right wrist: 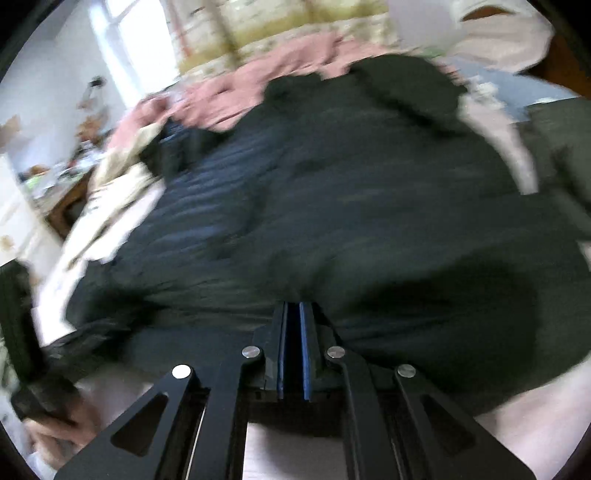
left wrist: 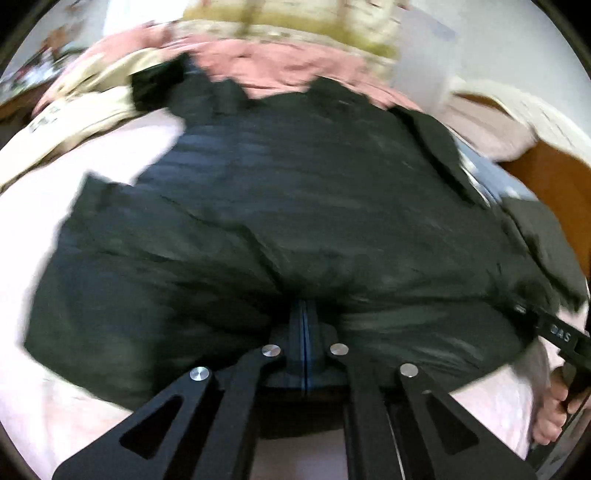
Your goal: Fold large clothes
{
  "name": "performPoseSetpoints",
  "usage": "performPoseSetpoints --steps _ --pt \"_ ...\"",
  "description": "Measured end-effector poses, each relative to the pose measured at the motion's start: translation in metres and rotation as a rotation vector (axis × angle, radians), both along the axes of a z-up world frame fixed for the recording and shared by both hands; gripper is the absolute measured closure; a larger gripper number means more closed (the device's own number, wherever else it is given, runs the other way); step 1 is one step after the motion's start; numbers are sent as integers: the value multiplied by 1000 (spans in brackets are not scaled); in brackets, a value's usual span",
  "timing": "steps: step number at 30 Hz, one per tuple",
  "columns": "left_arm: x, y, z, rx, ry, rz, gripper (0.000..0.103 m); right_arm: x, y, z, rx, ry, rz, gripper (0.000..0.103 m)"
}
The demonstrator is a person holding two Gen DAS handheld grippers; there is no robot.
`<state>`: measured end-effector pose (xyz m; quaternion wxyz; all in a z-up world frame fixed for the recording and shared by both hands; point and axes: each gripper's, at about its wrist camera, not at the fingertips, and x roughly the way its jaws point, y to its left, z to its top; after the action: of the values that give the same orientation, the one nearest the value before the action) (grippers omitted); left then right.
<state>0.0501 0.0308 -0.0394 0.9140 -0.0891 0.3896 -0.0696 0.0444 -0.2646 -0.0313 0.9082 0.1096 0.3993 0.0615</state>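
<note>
A large dark green-black garment [left wrist: 295, 206] lies spread over a pale pink sheet [left wrist: 92, 177]; it also fills the right wrist view [right wrist: 351, 206]. My left gripper [left wrist: 303, 314] is shut on the garment's near edge, cloth bunched over the fingertips. My right gripper [right wrist: 294, 310] is shut on the near edge further right, its blue pads [right wrist: 304, 350] close together with dark cloth between them. The right gripper's body shows at the far right of the left wrist view [left wrist: 561, 339]. Both views are motion-blurred.
Pink cloth [left wrist: 258, 66] and a beige garment [left wrist: 85, 103] lie beyond the dark one. A floral cover [left wrist: 295, 26] is at the back. A wooden bed frame [left wrist: 554, 166] shows at right. A cluttered table [right wrist: 62, 173] and a window [right wrist: 129, 44] are at left.
</note>
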Motion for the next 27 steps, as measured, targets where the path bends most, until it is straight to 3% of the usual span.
performPoseSetpoints --steps 2,4,7,9,10,12,16,19,21,23,24,25,26,27 --pt "-1 14 1 83 -26 82 99 -1 -30 1 17 11 -67 98" --pt "0 36 1 95 -40 146 99 -3 -62 -1 35 26 -144 98" --pt "0 70 -1 153 -25 270 99 -4 -108 -3 141 57 -233 103" --pt "-3 95 -1 113 -14 311 100 -8 -127 2 54 43 -334 103" --pt "-9 101 0 106 -21 321 100 -11 -135 6 58 32 -356 103" --pt "-14 102 5 177 -43 332 102 -19 -143 15 51 -9 -358 103" --pt "-39 88 32 178 -188 254 102 -41 -125 39 -17 -135 -271 103" --pt "-60 55 50 278 -277 186 102 -57 -92 53 -107 -209 -179 103" --pt "-73 37 54 295 -323 119 100 -64 -71 57 -133 -235 -124 102" --pt "-79 20 51 316 -344 37 93 -68 -52 56 -119 -227 -67 98" --pt "-78 12 48 335 -342 1 79 -72 -45 54 -106 -218 -37 92" --pt "-77 3 43 355 -328 -53 50 -76 -35 51 -106 -207 -3 78" --pt "-73 -4 38 372 -303 -102 37 -81 -23 47 -130 -200 30 68" --pt "-72 -12 34 387 -288 -133 32 -85 -14 44 -166 -203 50 43"
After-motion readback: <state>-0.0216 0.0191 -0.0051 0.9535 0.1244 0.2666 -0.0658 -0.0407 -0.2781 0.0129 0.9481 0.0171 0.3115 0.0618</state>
